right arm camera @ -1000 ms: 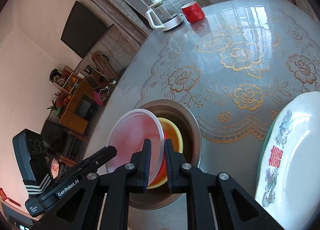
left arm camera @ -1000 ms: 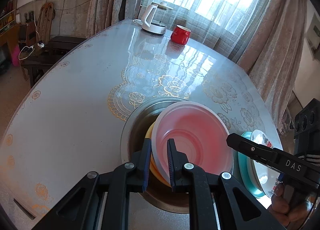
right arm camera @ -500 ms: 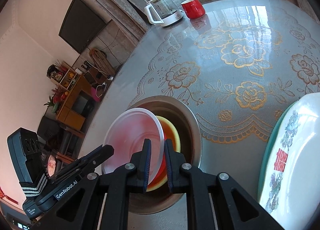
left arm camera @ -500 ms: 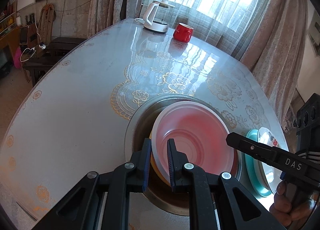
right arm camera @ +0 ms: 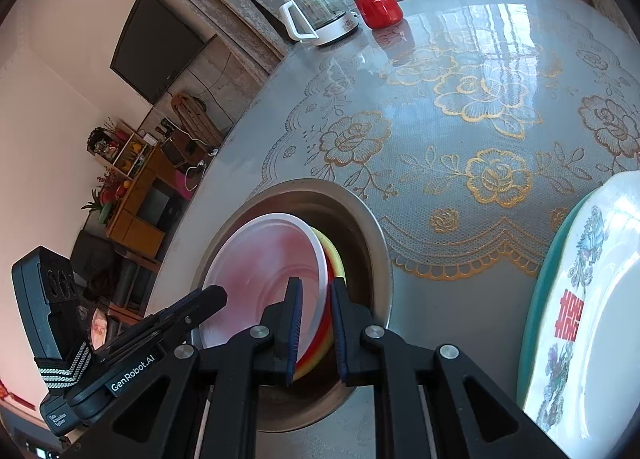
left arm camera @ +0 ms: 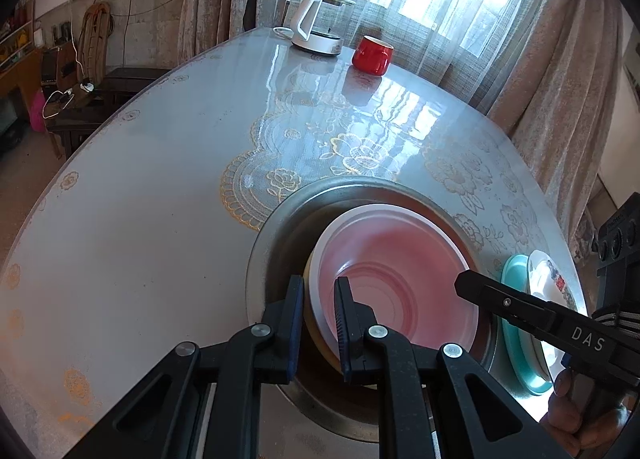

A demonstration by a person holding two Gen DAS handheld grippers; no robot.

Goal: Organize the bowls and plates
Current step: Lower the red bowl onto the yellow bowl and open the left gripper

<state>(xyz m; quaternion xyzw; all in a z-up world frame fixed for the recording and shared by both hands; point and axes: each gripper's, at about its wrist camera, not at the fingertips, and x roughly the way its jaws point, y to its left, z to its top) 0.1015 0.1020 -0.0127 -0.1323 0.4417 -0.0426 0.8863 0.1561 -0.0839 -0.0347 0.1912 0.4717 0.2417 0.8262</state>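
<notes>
Black left claw [right arm camera: 216, 295] marked "GenRobot.AI", right claw [left arm camera: 464, 283] marked "DAS"

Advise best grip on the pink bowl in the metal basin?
Pinch the pink bowl by its thin rim, on opposite near edges, from above: it nests in a yellow bowl inside the metal basin, so only the rim is exposed.
</notes>
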